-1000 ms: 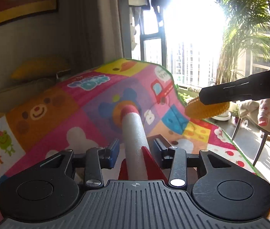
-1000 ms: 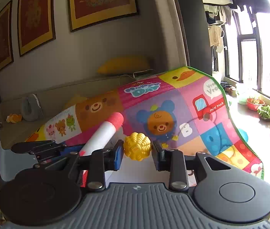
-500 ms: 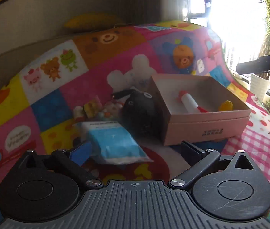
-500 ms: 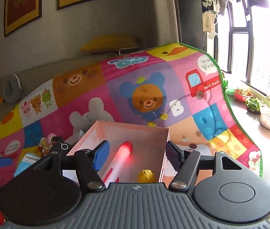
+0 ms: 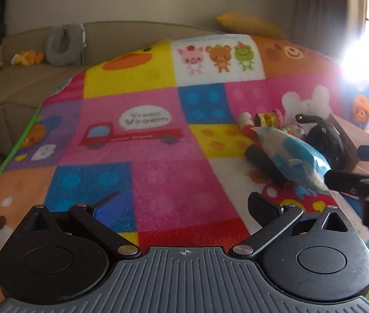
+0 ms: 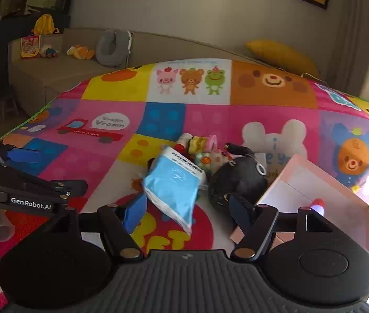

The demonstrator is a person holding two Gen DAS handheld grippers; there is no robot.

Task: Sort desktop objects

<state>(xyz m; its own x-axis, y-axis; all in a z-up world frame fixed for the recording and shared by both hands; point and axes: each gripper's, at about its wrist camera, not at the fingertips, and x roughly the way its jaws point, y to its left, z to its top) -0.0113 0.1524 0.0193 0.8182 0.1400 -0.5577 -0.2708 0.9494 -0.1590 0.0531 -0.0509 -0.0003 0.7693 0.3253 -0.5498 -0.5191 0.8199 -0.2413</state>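
We work over the bright play mat (image 6: pixel 158 120) that covers the bench, with the pink box (image 6: pixel 314 190) at the right of the right wrist view and the pile still to be sorted just left of it: a black plush toy (image 6: pixel 236 180), a blue-and-white packet (image 6: pixel 176 182) and some small toys (image 6: pixel 202 148) behind.

The right gripper (image 6: pixel 185 208) has just been opening; its fingers (image 6: pixel 134 212) stand released around the packet's near end, not pressing it. We judge we should ease forward and close on the packet's middle, clear of the plush.

The left gripper (image 5: pixel 181 203) is spread wide and empty, over bare mat.

Only the left wrist view shows a dark cylinder (image 5: pixel 265 165) under the packet; only the right shows the box's pale inside.
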